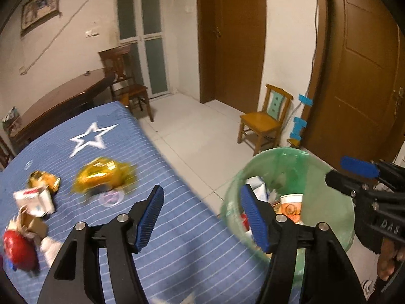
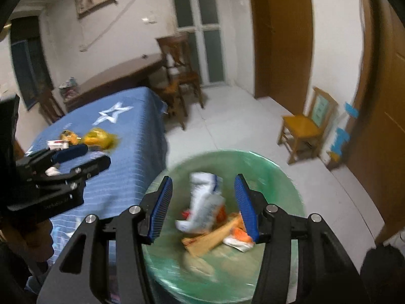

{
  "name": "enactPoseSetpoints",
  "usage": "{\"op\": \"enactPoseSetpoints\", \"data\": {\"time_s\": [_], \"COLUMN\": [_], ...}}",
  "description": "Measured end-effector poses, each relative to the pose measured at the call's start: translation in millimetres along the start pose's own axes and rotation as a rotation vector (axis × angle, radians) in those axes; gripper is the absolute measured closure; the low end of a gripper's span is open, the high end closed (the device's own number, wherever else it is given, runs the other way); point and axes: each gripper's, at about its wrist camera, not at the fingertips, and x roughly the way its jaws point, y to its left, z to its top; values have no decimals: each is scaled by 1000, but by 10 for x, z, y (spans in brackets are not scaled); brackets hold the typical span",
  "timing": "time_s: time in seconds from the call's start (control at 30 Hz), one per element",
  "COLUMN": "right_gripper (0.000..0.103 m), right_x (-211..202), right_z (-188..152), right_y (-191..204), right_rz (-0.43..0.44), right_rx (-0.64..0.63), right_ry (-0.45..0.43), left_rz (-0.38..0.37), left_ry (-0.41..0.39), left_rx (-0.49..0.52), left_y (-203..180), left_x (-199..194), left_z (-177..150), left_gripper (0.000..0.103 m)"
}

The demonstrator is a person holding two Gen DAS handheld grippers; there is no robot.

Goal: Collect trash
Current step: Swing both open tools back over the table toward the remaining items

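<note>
While crinkled white wrapper [image 2: 206,200] sits blurred | round green-lined bin [image 2: 291,177] | both tools [image 1: 202,215] [image 2: 203,202] – ribbed pads apart, empty

Counts around the room

Two claws [image 1: 201,215] [image 2: 203,206], one bin [image 2: 283,174], three chairs [image 1: 263,121] [image 1: 126,81] [image 2: 172,93], two doors [image 1: 233,38] [image 1: 367,63], one picture [image 1: 40,7], one yellow bag [image 1: 101,174] on the bed [image 1: 177,240].

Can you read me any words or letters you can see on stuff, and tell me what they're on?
"DAS": pale letters on the side of the black right gripper, in the left wrist view.
Print on the orange-and-white paper cup in the green-lined round bin: too blurred.
White carton with red band on the blue striped cloth: unreadable.
</note>
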Motion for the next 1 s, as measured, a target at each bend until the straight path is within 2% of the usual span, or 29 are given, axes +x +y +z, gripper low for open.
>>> {"op": "enactPoseSetpoints", "data": {"time_s": [0.17, 0.3, 0.4, 0.5, 0.57, 0.63, 0.7, 0.73, 0.8, 0.83, 0.9, 1.0], "right_gripper": [54, 54, 54, 54, 53, 38, 35, 30, 28, 27, 26, 26], "right_x": [153, 364, 571, 898, 1265, 1656, 2029, 2231, 2513, 2643, 2885, 3072], "right_z": [86, 195, 381, 731, 1025, 1214, 1346, 1396, 1404, 1374, 1244, 1155], "right_y": [481, 916, 1415, 2078, 2684, 3216, 3719, 4001, 4422, 4638, 4905, 4987], "right_rz": [118, 217, 306, 396, 459, 489, 463, 438, 447, 421, 358, 300], "right_rx": [-44, -88, -141, -220, -290, -349, -411, -451, -524, -579, -674, -698], "right_ry": [-8, 12, 22, 58, 135, 226, 277, 309, 387, 410, 472, 525], "left_rz": [41, 94, 152, 203, 236, 272, 309, 329, 358, 373, 381, 381], "left_ry": [-29, -45, -53, -49, -47, -59, -68, -69, -64, -58, -48, -44], "left_rx": [-70, -198, -305, -447, -533, -597, -635, -653, -683, -705, -741, -766], "left_y": [525, 1206, 1724, 2244, 2536, 2749, 2875, 2937, 3045, 3114, 3215, 3285], "left_x": [-451, -889, -1235, -1599, -1837, -2077, -2282, -2370, -2505, -2564, -2618, -2646], "left_z": [-215, -454, -716, -1077, -1333, -1566, -1773, -1879, -2061, -2160, -2284, -2380], "left_gripper": [36, 33, 32, 32, 32, 32, 32, 32, 31, 31, 31, 31]}}
